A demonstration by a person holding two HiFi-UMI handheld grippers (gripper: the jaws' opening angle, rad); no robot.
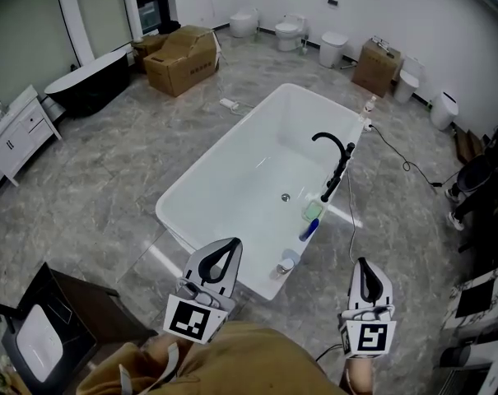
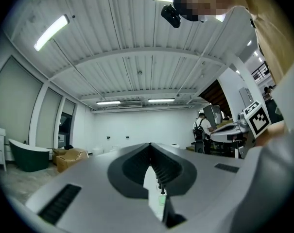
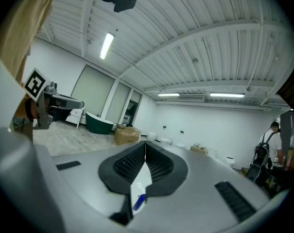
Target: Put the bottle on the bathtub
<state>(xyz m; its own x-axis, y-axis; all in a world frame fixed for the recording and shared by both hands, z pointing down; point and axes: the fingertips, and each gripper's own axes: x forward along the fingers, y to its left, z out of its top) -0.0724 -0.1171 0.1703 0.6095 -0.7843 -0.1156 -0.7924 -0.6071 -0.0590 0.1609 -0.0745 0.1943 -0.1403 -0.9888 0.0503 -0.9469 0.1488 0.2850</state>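
The left gripper [image 1: 234, 243] and the right gripper [image 1: 361, 262] are held side by side low in the head view, above the near end of a white bathtub [image 1: 249, 171]. Each gripper's own view shows its two jaws pressed together at the tips with nothing between them, so both are closed and empty.

The bathtub stands at an angle on a grey marbled floor [image 1: 109, 179]. A black faucet [image 1: 339, 167] rises from its right-hand rim. Just in front of the faucet a green bottle [image 1: 313, 211] stands on that rim, and a blue bottle [image 1: 309, 230] sits right beside it, closer to the person; whether the blue one stands upright or lies over cannot be told. A small capped jar [image 1: 286, 265] rests further along the same rim, at the near corner. The grippers are well apart from all three. In the left gripper view the green bottle shows through the slit under the jaws, and in the right gripper view the blue one does.

Beyond the bathtub are a cardboard box [image 1: 181, 58], a black tub [image 1: 88, 89] and toilets [image 1: 290, 31] along the far wall.
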